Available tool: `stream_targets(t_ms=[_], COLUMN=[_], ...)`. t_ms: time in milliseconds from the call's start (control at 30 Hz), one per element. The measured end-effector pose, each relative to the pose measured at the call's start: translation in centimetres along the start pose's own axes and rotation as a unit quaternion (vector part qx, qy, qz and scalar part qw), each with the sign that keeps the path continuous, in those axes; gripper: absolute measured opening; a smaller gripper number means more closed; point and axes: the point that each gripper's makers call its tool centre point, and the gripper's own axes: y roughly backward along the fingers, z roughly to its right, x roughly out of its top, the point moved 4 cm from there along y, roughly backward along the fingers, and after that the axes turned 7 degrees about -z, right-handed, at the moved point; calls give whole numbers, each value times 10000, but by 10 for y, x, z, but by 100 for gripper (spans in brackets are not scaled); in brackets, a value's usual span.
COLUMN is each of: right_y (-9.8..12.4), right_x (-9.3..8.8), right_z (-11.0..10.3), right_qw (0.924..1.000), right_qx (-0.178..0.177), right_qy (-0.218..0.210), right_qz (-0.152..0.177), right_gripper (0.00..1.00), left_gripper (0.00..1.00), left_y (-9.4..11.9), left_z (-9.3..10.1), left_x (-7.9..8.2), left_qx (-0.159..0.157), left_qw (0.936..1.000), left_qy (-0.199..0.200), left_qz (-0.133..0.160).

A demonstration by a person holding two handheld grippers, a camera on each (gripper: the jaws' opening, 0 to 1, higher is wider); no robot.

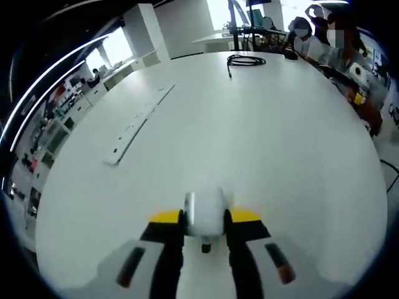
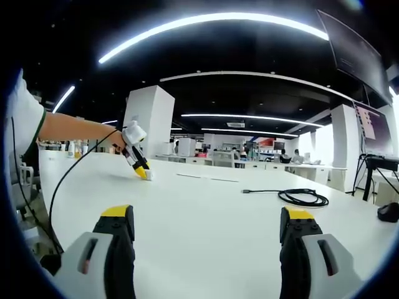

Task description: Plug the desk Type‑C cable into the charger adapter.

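nearest, left claw (image 1: 205,219) clamped on small white rounded charger adapter (image 1: 204,212), low over broad white table (image 1: 262,143). right claw (image 2: 207,233) spread wide, holding nothing. coiled black type-c cable (image 2: 303,197) lying well apart: loose plug could swing, adapter could twist when pushed. long white power strip (image 1: 138,123) in left gripper view; cable plug end clearer in right.

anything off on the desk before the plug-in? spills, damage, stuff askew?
Nothing stands out. The black cable lies coiled and flat on the white desk, the power strip lies flat, and the left tool grips the white adapter squarely. No spills or damage visible.
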Motion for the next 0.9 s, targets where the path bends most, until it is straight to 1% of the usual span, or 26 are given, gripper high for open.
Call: stream_targets(t_ms=[67,133,200,267,300,333,400,467,667,733,867,900], right_y=[0,0,0,0,0,1,1,1,2,3,3,3], right_x=[0,1,1,1,1,2,4,5,8,9,10,10], right_z=[0,0,0,0,0,0,0,0,1,1,1,1], right_qw=[10000,10000,10000,10000,10000,10000,10000,10000,10000,10000,10000,10000], right_qx=[2,5,11,12,12,10,14,4,-5,-3,-5,-5], right_qy=[-3,1,-7,-6,-3,-6,-6,7,-1,-10,-37,-38], right_qz=[1,8,16,15,17,29,54,67,87,81,90,91], right_gripper=[99,99,99,99,99,99,99,99,99,99,99,99], left_gripper=[24,24,24,24,24,24,24,24,24,24,24,24], left_y=[1,1,3,3,4,5,6,7,10,11,13,13], left_z=[7,5,13,11,1,-1,2,13,29,29,40,39], left_x=[0,0,0,0,1,1,0,0,0,0,0,0], left_qx=[-22,-30,-42,-49,-71,-82,-86,-91,-140,-167,-196,-203], left_qw=[10000,10000,10000,10000,10000,10000,10000,10000,9999,9999,9998,9998], left_qy=[13,12,5,7,11,9,16,2,-7,-22,-69,-70], left_qz=[5,11,10,9,9,7,6,9,14,8,-3,-5])
